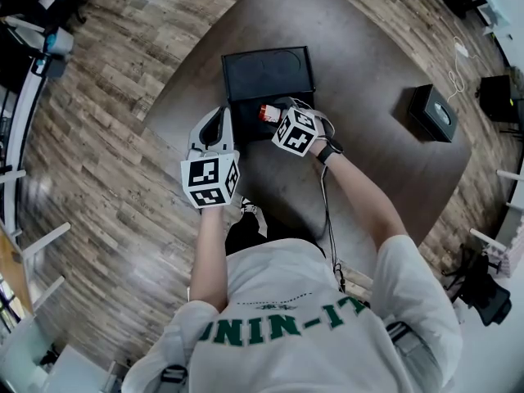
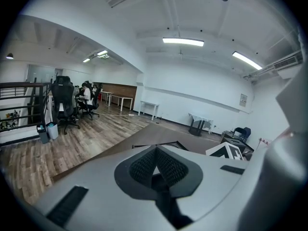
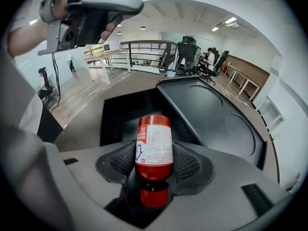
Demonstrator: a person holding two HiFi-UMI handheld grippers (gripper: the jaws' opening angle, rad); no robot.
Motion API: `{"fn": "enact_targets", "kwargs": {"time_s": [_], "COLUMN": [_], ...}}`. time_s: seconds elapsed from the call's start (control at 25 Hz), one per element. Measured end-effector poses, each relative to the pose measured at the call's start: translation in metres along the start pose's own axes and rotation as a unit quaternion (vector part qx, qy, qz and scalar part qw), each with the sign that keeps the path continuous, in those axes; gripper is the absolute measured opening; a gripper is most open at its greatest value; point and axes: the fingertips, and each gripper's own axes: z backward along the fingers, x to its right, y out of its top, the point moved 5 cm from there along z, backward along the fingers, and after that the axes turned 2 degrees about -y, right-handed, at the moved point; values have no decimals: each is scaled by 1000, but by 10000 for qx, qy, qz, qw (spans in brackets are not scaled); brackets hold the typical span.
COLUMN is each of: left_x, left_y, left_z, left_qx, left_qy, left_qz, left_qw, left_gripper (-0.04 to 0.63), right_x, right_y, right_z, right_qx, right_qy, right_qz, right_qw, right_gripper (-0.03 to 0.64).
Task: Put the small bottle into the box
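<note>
The small bottle point(image 3: 154, 143) is red with a white printed label and a red cap facing the camera. My right gripper point(image 3: 154, 170) is shut on its body, both ribbed pads pressed against its sides. In the head view the small bottle point(image 1: 268, 111) hangs over the open black box point(image 1: 246, 129), its black lid point(image 1: 268, 74) folded back behind it. The right gripper view shows the box's dark inside point(image 3: 126, 117) just beyond the bottle, the lid point(image 3: 211, 121) at the right. My left gripper point(image 1: 214, 119) is shut and empty beside the box's left edge, its pads point(image 2: 144, 167) together.
The box sits on a dark brown table point(image 1: 360, 72) over wood flooring. A small black case point(image 1: 432, 111) lies at the table's right side. Office chairs and seated people point(image 2: 82, 100) are far off in the room. The left gripper point(image 3: 91, 13) hangs high in the right gripper view.
</note>
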Motion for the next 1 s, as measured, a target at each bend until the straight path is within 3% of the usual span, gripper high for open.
{"fn": "enact_targets", "kwargs": {"time_s": [0.28,0.56,0.76,1.0], "left_x": [0,-2,1,3], "left_y": [-4,-2,-3,1], "left_z": [-4,-2,0,6], "left_qx": [-72,-55,-47,-6], "left_qy": [2,23,8,-24], "left_qz": [8,27,22,-8], "left_qw": [10000,10000,10000,10000], "left_gripper": [12,12,12,12], "right_x": [-3,0,0,-7], "right_y": [-8,-11,-10,-5], "right_z": [-16,-18,-12,9], "right_qx": [-435,-496,-384,-173], "right_qy": [177,234,208,298], "right_qz": [307,-27,-211,-468], "right_qw": [9984,9985,9988,9983], "right_gripper": [232,238,308,321]}}
